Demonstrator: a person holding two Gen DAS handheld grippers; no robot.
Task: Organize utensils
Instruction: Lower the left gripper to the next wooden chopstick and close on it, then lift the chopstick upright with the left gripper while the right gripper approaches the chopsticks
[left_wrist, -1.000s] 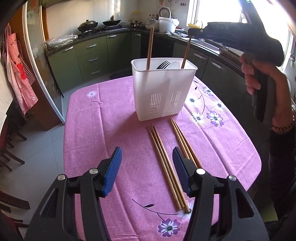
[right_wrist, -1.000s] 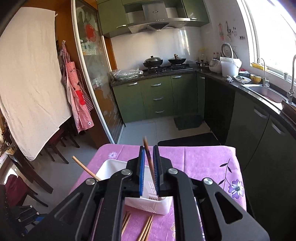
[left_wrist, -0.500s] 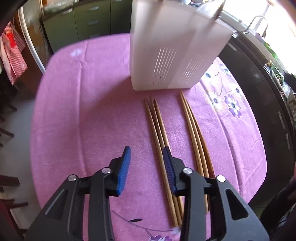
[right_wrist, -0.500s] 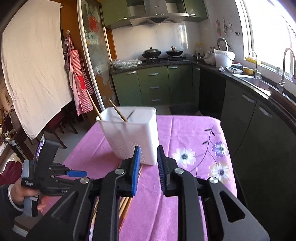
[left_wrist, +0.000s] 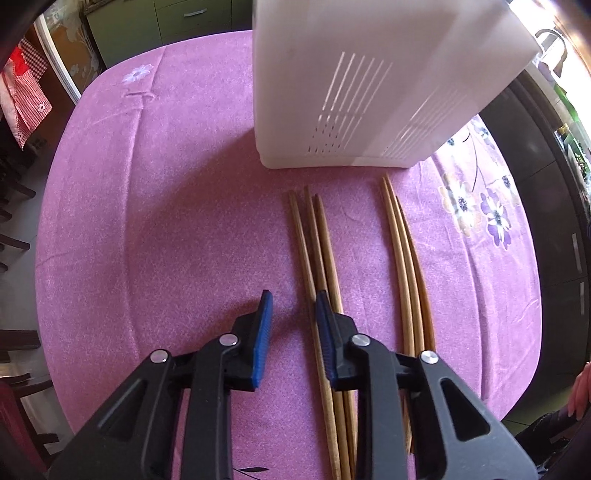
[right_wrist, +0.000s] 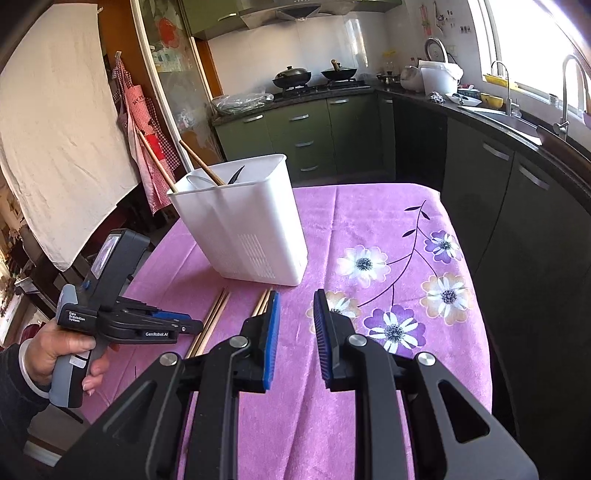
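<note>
Left gripper: The left gripper (left_wrist: 292, 306) is seen lowered close over the tablecloth (left_wrist: 166, 221), pointing steeply down; a second ago it was held high and wide open. Its jaws are closing, and the leftmost chopstick of the left bundle of chopsticks (left_wrist: 314, 240) lies between them, just inside the right pad; no pad is seen pressing on it yet.

Right gripper: The right gripper (right_wrist: 296, 325) is empty, its jaws apart by a narrow gap with nothing between them. A second ago a chopstick was pinched there above the holder; that chopstick is now judged to be delivered.

Task things: Two chopsticks (right_wrist: 199, 162) lean out of the white utensil holder (right_wrist: 251, 229), beside a dark utensil whose kind cannot be told. Two bundles lie on the cloth just in front of the holder, the left one of three; the right bundle of chopsticks (left_wrist: 402, 258) is of at least two.

Meaning for the task: One stick is stored, and the next pick-up is judged to be under way on the left; most sticks are still to be moved.

Edges and room: Bare cloth lies left of the left bundle, giving the left pad room. The neighbouring sticks touch the target, so two might be caught. The right bundle's near ends lie near the table edge. The holder's wall stands close ahead.
</note>
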